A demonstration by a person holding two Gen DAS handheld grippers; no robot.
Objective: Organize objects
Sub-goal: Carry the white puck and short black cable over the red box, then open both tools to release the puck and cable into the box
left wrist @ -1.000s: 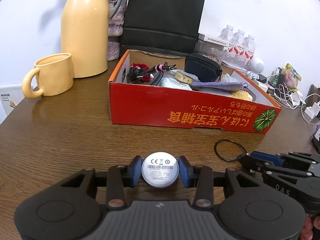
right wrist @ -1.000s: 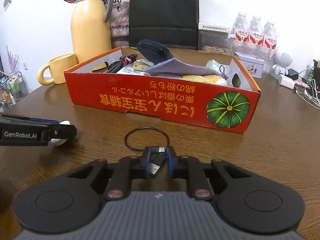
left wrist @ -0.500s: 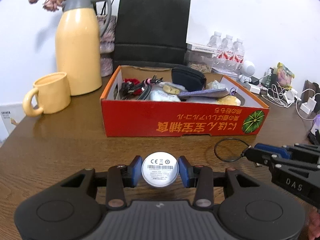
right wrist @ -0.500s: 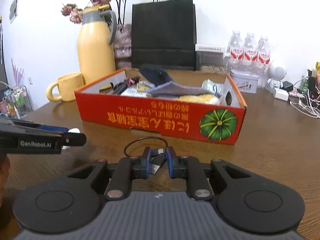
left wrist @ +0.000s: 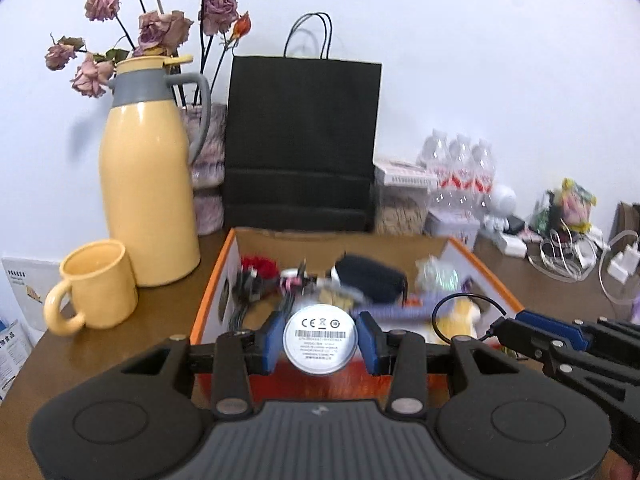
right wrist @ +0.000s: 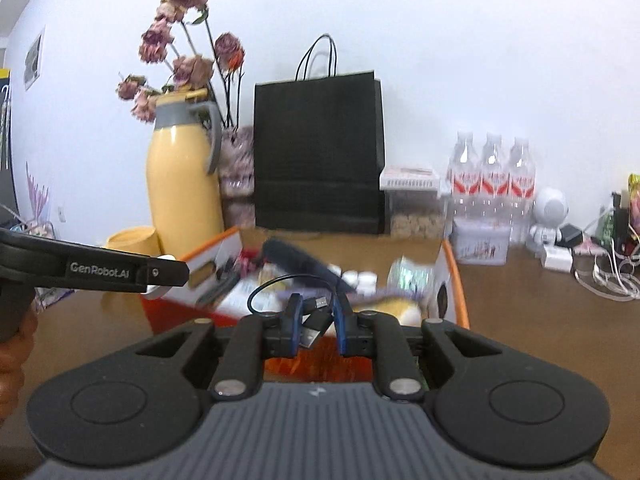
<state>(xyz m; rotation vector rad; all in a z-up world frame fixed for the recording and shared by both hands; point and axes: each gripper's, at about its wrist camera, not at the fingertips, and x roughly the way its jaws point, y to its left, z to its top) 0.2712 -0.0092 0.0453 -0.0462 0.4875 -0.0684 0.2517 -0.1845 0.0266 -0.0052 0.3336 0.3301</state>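
The left gripper [left wrist: 320, 343] pinches a small round white plastic puck [left wrist: 320, 339] by its rim; the right gripper [right wrist: 317, 323] clamps a short looped black USB cable [right wrist: 294, 286] near its plugs. Both hover above the cluttered orange cardboard box [left wrist: 212, 292]. Light things; the puck looks slippery, the cable floppy.

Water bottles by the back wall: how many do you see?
3 water bottles, side by side against the wall, right of the black paper bag and behind the red box. More could hide behind them.
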